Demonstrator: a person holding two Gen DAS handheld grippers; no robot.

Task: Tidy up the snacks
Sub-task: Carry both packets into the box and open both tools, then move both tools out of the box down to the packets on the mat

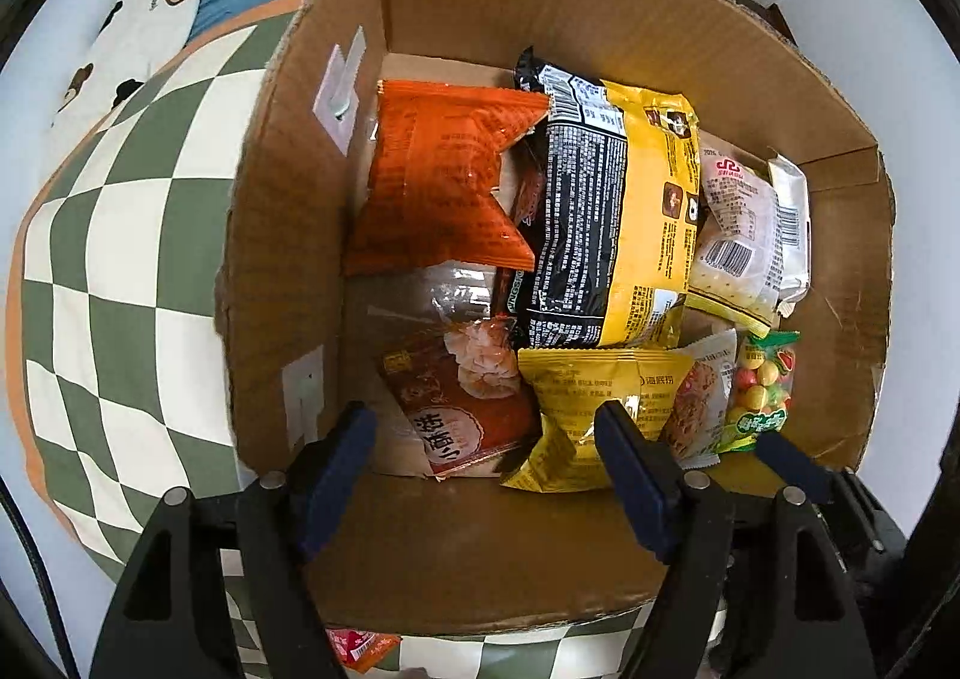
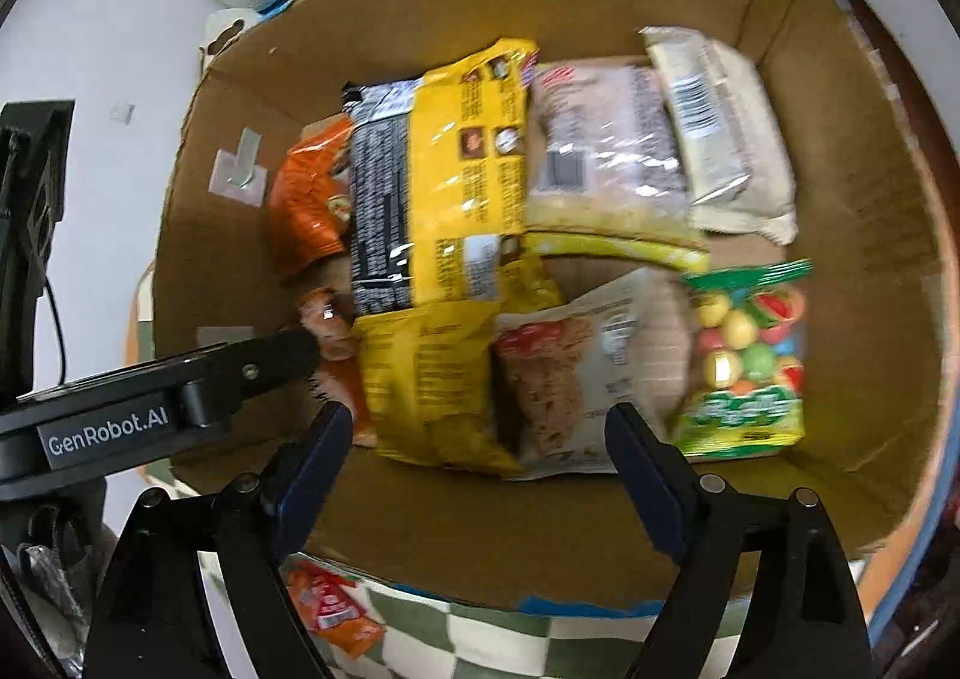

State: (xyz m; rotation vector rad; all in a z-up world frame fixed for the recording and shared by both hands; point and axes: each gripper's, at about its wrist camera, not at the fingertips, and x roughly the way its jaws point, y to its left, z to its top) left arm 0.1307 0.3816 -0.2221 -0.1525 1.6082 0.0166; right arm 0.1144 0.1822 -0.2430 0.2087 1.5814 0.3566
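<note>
Right now both grippers are hovering over an open cardboard box (image 1: 480, 0) that is sitting on a green-and-white checked cloth (image 1: 126, 235), and the snacks are lying inside it in a loose heap. The left gripper (image 1: 486, 439) is pointing nearly straight down with its jaws apart and nothing between the pads; the right gripper (image 2: 480, 439) is also standing wide, empty, above the small yellow packet (image 2: 432, 379) and the oat-bar wrapper (image 2: 558, 373) beside it.

What could go wrong is mostly a matter of crowding — the two tools are working close together, the left one is reaching across the right wrist view, and a careless descent could knock them together or crush the soft packets. The big black-and-yellow bag (image 1: 606, 223) is lying on top of the orange bag (image 1: 444, 175), so pulling anything from underneath would probably drag its neighbours along. The candy bag (image 2: 744, 355) is lying flat near the box wall, where a finger may be catching cardboard instead of film. One small orange sachet (image 2: 330, 601) is lying outside the box on the cloth — easy to overlook.

As for writing, "GenRobot.AI" is showing in white on the left tool's arm. The packets are carrying barcodes and Chinese print, largely too small or blurred to read; the red packet (image 1: 462, 415) bears large Chinese characters.
</note>
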